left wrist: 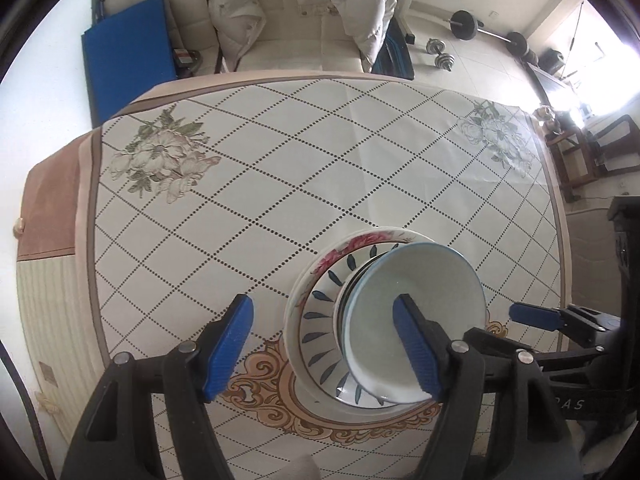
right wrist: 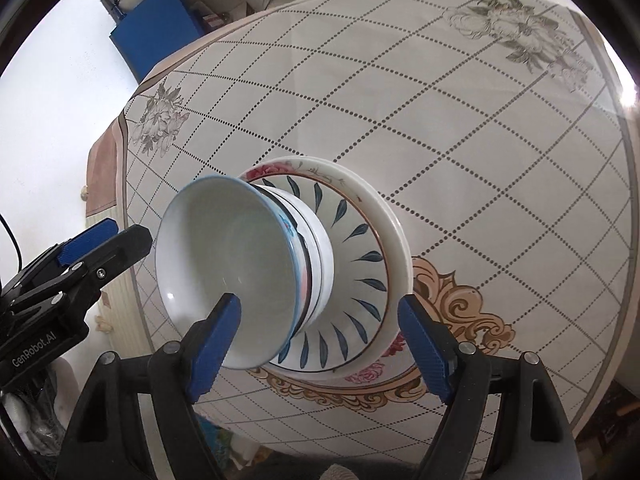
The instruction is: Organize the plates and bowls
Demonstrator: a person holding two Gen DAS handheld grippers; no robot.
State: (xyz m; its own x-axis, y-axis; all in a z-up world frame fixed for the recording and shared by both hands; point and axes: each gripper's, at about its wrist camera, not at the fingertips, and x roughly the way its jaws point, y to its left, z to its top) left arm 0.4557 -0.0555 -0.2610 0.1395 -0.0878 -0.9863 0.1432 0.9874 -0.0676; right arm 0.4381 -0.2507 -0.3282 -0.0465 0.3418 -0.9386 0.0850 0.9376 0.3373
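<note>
A stack of dishes stands on the table near its front edge. At the bottom is a white plate with pink flowers. On it sits a blue-leaf plate, then nested bowls, topped by a pale bowl with a blue rim. My left gripper hangs open above the stack's left side, touching nothing. My right gripper is also open, above the stack, with the dishes showing between its blue fingers but not gripped.
The tablecloth has a dotted diamond grid, flower prints and a gold ornament. Behind the table are a cream sofa with a white padded jacket and a blue mat. Dumbbells and a barbell lie on the floor to the right.
</note>
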